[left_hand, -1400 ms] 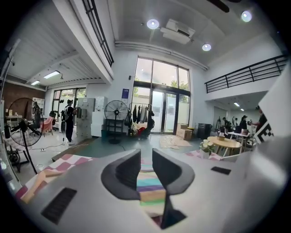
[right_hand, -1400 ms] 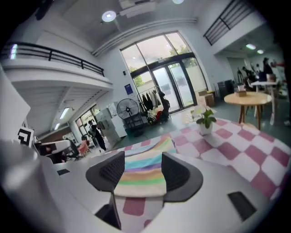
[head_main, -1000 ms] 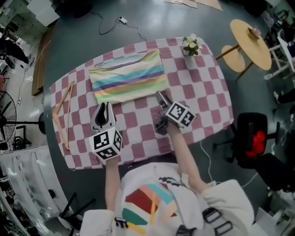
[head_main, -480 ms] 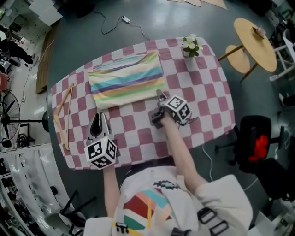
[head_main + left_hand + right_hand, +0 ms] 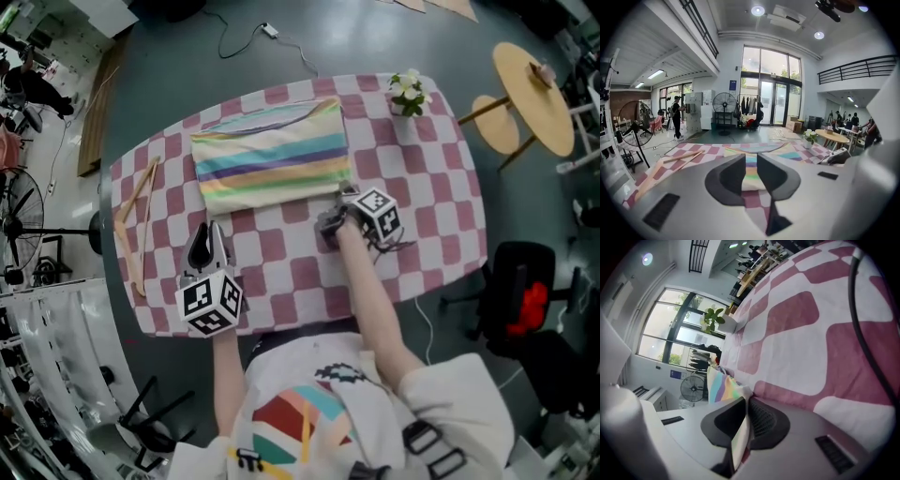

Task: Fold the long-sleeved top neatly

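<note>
– Pinching the near right corner of the striped long-sleeved top, the right gripper has just been closing its jaws, which now press together on the cloth. In the right gripper view a pale fold of fabric runs down between the two dark pads

– And the other hand?

– The left gripper is held low over the checked tablecloth, near the top's near left corner but apart from it. Its jaws stand a narrow slot apart with nothing between them. Through the slot the left gripper view shows pink and white squares, with the top's stripes beyond

– Where does the top lie?

– On the far half of the table it lies as a flat rectangle, with bands of green, blue, purple and yellow running across it. Its near edge faces the person, and the right end of that edge is the part in the clamped jaws

– Anything else in frame?

– A wooden hanger lies along the table's left end, well apart from the top. A small pot of white flowers stands at the far right corner. On the grey floor past the table's right end is a round wooden side table, and a standing fan is off to the left
</note>
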Demonstrator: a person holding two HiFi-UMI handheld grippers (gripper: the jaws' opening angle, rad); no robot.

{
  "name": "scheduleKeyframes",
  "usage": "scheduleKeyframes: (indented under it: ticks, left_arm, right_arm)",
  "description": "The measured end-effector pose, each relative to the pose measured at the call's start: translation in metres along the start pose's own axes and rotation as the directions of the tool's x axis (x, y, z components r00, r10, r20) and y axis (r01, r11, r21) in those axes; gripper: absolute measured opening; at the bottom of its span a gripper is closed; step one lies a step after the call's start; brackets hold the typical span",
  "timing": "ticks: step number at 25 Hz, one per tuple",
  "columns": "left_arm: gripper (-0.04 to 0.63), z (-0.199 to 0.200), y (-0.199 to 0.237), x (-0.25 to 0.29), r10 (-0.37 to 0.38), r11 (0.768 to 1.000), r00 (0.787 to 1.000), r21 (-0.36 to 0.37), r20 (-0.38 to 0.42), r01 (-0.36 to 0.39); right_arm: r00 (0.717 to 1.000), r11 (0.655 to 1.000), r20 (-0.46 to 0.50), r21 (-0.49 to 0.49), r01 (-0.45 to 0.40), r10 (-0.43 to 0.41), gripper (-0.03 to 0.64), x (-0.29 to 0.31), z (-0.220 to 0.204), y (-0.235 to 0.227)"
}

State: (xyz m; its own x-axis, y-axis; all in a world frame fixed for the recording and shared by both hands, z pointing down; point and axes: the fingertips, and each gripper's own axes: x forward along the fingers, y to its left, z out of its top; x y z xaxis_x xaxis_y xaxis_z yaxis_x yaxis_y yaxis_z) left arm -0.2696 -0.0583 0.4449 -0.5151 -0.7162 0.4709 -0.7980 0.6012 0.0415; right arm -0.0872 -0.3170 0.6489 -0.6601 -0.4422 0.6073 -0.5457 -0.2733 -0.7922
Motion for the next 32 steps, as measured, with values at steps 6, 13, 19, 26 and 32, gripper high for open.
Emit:
scheduleKeyframes:
  ticks: [6,13,19,26,32]
  left_arm:
    - [0.074,-0.004,0.047,-0.003,0.014,0.999,1.000,-0.045,0.013,-0.014]
    - [0.074,-0.013,0.111,-0.020,0.065,0.989,0.998,-0.134,0.023,-0.061]
    - [0.074,-0.018,0.154,-0.034,0.107,0.980,0.994,-0.170,0.028,-0.100]
    - [0.074,-0.044,0.182,-0.051,0.148,0.968,0.989,-0.203,-0.013,-0.147]
    - [0.074,-0.070,0.204,-0.066,0.184,0.953,0.982,-0.235,-0.052,-0.191]
  right_arm:
    - [0.991,0.947,0.098,-0.317,-0.054,0.089,0.015,-0.011,0.001,0.067]
    - [0.979,0.797,0.106,-0.599,-0.077,0.174,0.015,-0.001,-0.029,0.165]
    - [0.943,0.336,-0.127,-0.913,-0.233,0.307,0.014,0.010,-0.143,0.257]
    - [0.817,-0.557,-0.518,-0.613,-0.561,-0.253,0.014,0.008,-0.362,0.152]
    - [0.846,-0.695,-0.421,-0.499,-0.518,-0.328,0.015,0.024,-0.383,0.089]
